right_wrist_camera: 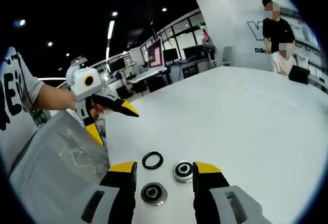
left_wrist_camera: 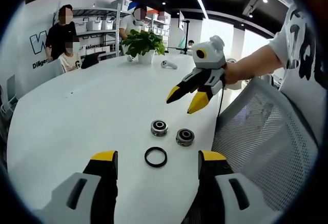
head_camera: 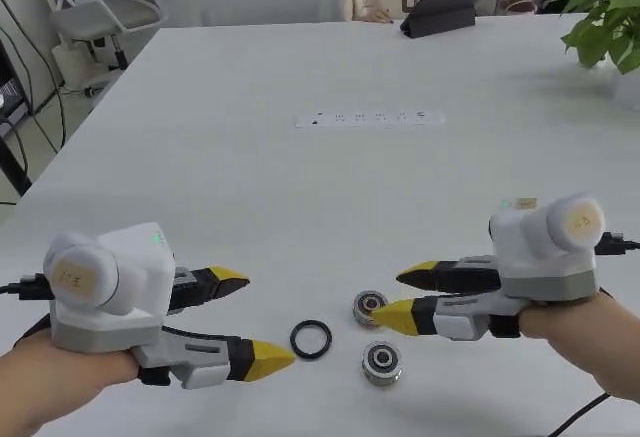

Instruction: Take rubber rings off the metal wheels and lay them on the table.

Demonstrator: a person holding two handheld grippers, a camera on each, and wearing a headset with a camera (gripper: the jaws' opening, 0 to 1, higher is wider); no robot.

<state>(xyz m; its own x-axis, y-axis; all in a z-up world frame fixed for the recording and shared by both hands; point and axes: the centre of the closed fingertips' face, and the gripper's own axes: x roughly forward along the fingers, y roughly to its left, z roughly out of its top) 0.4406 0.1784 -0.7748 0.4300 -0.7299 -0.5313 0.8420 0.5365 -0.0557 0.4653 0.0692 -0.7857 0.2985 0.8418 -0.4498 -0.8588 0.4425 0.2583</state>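
A broad white table (head_camera: 330,177) runs away toward a plant (head_camera: 605,12) and a tablet (head_camera: 440,9) at the far end, with a power strip (head_camera: 370,117) lying mid-way. Close to the near edge sit the task's parts: one black ring (head_camera: 311,339) lies flat and loose on the table, with two wheels just beside it, the far wheel (head_camera: 370,306) and the near wheel (head_camera: 381,360), neither touching the ring. Both wheels show a dark band in the gripper views, but whether either carries a ring is too small to tell.

The left gripper (head_camera: 258,319) hovers beside the ring with its jaws spread wide and nothing between them. The right gripper (head_camera: 392,296) faces it, jaws parted less widely and also empty, its lower tip just beside the far wheel.

The likely next step is to pin one wheel and peel its ring. The wheels are small and round, so a pinch off-centre could make one skid or roll toward the near edge. A stretched ring could snap free and fly off. The two sets of yellow tips work close together and could knock each other or the loose ring.
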